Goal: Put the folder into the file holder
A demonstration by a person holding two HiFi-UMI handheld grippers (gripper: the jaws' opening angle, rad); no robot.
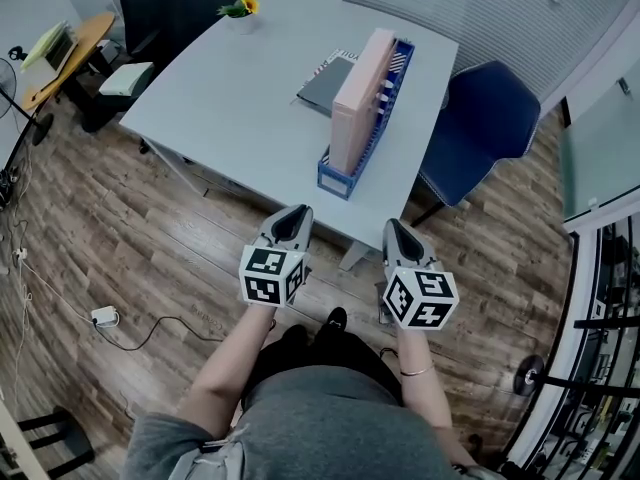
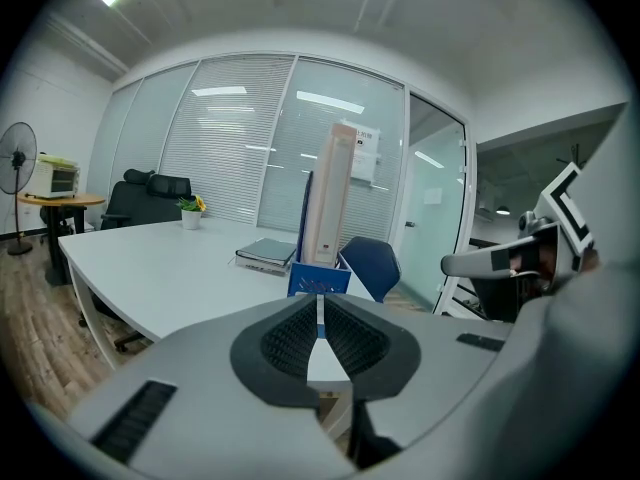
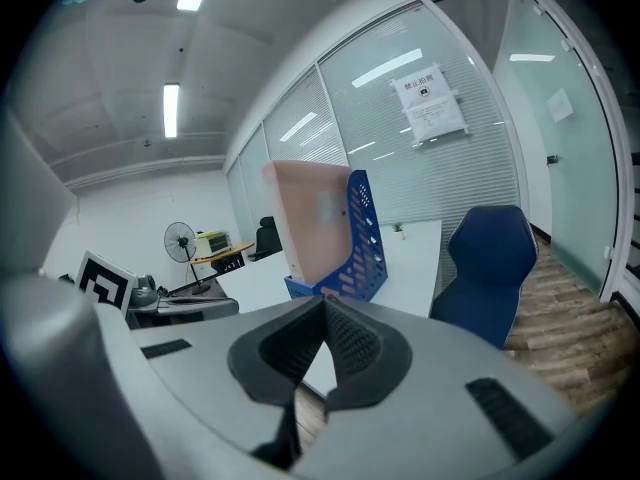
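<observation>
A pink folder point(image 1: 361, 98) stands upright inside the blue file holder point(image 1: 338, 178) near the table's front right edge; both show again as the pink folder point(image 2: 332, 203) point(image 3: 307, 220) in the blue file holder point(image 2: 319, 277) point(image 3: 355, 253). My left gripper point(image 1: 293, 215) point(image 2: 320, 308) is shut with nothing between its pads, held off the table's front edge. My right gripper point(image 1: 396, 228) point(image 3: 322, 313) is beside it, also shut and empty. Both sit well short of the holder.
A dark notebook stack point(image 1: 328, 83) lies on the white table point(image 1: 230, 98) behind the holder. A small potted flower point(image 1: 240, 10) stands at the far edge. A blue chair point(image 1: 484, 128) is at the table's right, black chairs point(image 1: 180, 8) at the back left. A cable point(image 1: 105, 316) lies on the wood floor.
</observation>
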